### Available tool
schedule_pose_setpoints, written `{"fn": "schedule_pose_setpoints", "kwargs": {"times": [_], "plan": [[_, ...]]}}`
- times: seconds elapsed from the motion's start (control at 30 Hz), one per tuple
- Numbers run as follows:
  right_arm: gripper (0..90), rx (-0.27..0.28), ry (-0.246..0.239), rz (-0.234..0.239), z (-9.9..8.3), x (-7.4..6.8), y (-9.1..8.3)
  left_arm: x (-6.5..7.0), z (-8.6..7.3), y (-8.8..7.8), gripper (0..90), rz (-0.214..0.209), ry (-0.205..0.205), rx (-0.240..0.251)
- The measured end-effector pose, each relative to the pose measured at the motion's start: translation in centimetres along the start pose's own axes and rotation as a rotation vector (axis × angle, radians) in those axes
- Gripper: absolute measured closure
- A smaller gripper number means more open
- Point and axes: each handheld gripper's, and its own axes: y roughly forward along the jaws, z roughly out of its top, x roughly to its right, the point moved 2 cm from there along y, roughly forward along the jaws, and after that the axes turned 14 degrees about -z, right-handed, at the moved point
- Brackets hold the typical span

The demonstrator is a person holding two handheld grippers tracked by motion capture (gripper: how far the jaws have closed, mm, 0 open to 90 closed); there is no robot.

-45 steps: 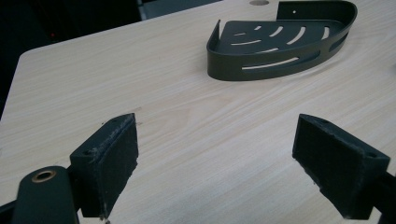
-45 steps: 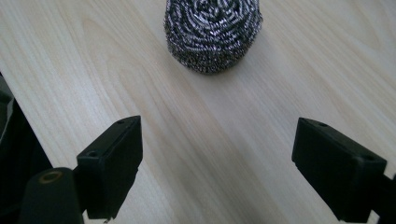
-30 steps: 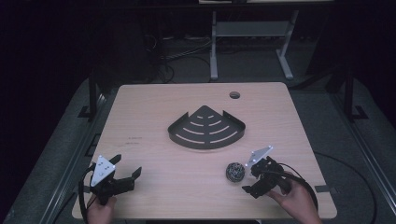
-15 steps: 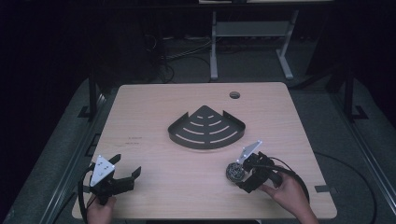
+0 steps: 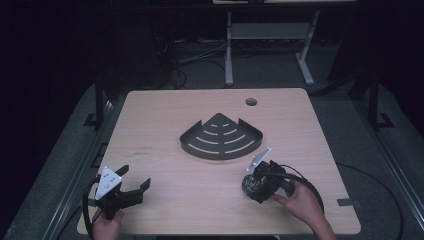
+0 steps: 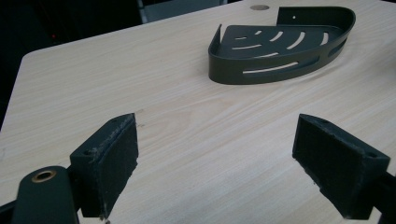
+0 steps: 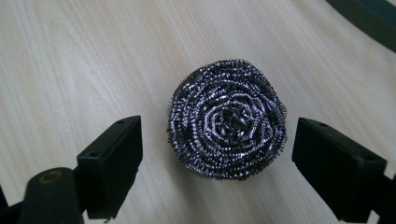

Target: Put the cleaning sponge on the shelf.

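Since a second ago the right gripper has slid left and forward across the table, from a spot beside the steel wool scourer to right over it. That scourer, a round coil of shiny wire, lies flat on the wood near the table's front right part, and in the right gripper view it sits between the two black jaws, which stand wide apart with a clear gap on each side and touch nothing. Just beyond it, toward the table's middle, rests the dark corner shelf basket, a slotted quarter-round tray with a low wall. Well apart at the front left, the left gripper is where it was, its jaws spread open over bare wood, and its own view looks across at the basket.
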Motion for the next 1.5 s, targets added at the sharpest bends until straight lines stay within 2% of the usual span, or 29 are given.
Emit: {"fn": "schedule_pose_setpoints", "kwargs": {"times": [0.43, 0.5, 0.63, 0.73, 0.77, 0.83, 1.2, 1.5], "plan": [[16.7, -0.049, -0.018, 0.007, 0.5, 0.1, 1.3, -0.1, 0.1, -0.3, 13.7, 0.006, -0.001, 0.009], [20.6, -0.054, -0.030, 0.007, 0.6, 0.2, 1.5, -0.1, 0.1, -0.3, 13.8, 0.008, -0.002, 0.008], [22.4, -0.063, -0.038, 0.000, 0.8, 0.2, 1.7, -0.2, 0.1, -0.3, 13.7, 0.008, -0.006, 0.009], [27.0, -0.063, -0.042, 0.001, 0.9, 0.1, 1.7, -0.2, 0.1, -0.3, 13.7, 0.008, -0.010, 0.016], [31.5, -0.065, -0.046, 0.015, 1.0, 0.1, 1.6, -0.2, 0.1, -0.3, 13.8, 0.010, -0.009, 0.014], [32.4, -0.069, -0.057, 0.012, 1.1, 0.1, 1.6, -0.2, 0.1, -0.4, 13.8, 0.011, -0.007, 0.014], [33.6, -0.063, -0.072, 0.026, 1.4, 0.0, 1.2, -0.3, 0.1, -0.5, 13.8, 0.009, -0.010, 0.018], [33.7, -0.044, -0.072, 0.027, 2.1, 1.0, -0.1, -0.2, 0.1, -0.4, 13.8, 0.007, -0.012, 0.019]]}}
